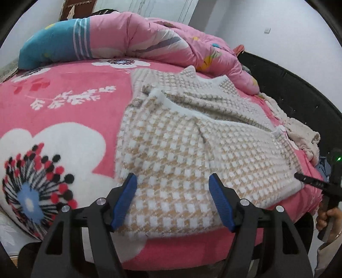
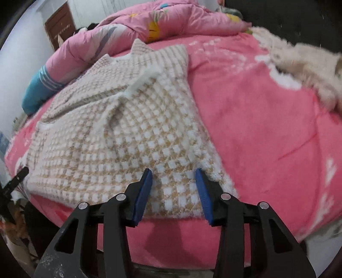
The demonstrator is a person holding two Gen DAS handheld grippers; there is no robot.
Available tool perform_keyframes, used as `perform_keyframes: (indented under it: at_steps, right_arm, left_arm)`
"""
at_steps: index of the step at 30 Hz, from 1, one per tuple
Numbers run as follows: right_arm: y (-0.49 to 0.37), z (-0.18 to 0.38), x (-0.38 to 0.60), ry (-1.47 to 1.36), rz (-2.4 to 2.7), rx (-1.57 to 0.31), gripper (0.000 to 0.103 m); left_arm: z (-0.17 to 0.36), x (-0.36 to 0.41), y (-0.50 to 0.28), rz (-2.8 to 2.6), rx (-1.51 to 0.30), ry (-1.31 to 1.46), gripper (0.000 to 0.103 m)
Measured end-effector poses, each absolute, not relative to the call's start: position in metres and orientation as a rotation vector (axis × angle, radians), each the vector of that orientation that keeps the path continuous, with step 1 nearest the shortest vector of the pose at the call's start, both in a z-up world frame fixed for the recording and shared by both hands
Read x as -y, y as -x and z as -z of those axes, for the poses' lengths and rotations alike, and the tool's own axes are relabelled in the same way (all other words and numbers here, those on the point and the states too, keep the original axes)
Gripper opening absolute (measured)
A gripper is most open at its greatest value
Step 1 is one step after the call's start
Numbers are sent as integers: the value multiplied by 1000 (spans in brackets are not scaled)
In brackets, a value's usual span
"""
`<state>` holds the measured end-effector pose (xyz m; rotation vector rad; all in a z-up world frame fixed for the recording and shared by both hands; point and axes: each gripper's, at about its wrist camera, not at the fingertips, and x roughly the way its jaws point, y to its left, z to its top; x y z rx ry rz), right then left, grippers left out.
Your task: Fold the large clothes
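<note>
1. Left wrist view. Blue-padded left gripper (image 1: 173, 192) stands nearest the lens, its jaws spread wide and clamping nothing; the near hem of the fluffy beige-and-white checked knitted garment (image 1: 183, 149) lies below and between the fingers. This garment is spread on the pink floral fleece blanket (image 1: 64, 100) covering the bed, one layer already turned over the far part. At the right edge a hand (image 1: 327, 216) carries the other tool.

2. Left wrist view, risk. With the jaws this wide, a closure may pinch the blanket along with the hem, or catch one layer only, and the fold would drag askew.

3. Right wrist view. Blue-padded right gripper (image 2: 174, 186) stands partly open over the garment's (image 2: 119, 136) near right corner; the pads straddle the knit without visibly pressing it.

4. Right wrist view, risk. The thick pile may slip from a shallow bite; uneven lifting by the two tools would twist the fold. A cream fluffy textile (image 2: 303, 64) and the pink quilted duvet (image 2: 171, 19) crowd the far side.

5. Containers: none shows in either view.
</note>
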<state>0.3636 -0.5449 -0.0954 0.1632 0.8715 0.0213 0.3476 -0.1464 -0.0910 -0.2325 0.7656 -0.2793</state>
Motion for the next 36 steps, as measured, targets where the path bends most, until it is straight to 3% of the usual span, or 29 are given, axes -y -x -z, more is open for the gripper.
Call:
perform_keyframes:
  at_steps: [6,10,12,20,24,27,28,36]
  right_arm:
    - [-366,66,540,-155,-64,-786,60]
    - [-397,97,547,-193,-97,-867,67]
    - [-409,110,539,-132,-70,-919,67]
    - [-408,51,495,-98,-177,-850,72]
    - [-431,64,463,-108,-265,-883,74]
    - [-453,101,446,-75,-222,-988,86]
    - [-451,100,441,-63,-211,-973,91]
    - [-436,58,457,-99,-113,-932,94]
  left_arm:
    - [72,139,-356,252,-727,250,71]
    - [86,138,-379,180,-826,247,72]
    - [79,135,-378,175,-824,276,71]
    - [26,155,-371,206,-699,179,75]
    - [40,192,-399,240,-770,103,79]
    - [84,221,-427,210,-911,35,84]
    - [96,228,-430,182,-940,-6,86]
    - [96,232,-425,153,-893,-2,95]
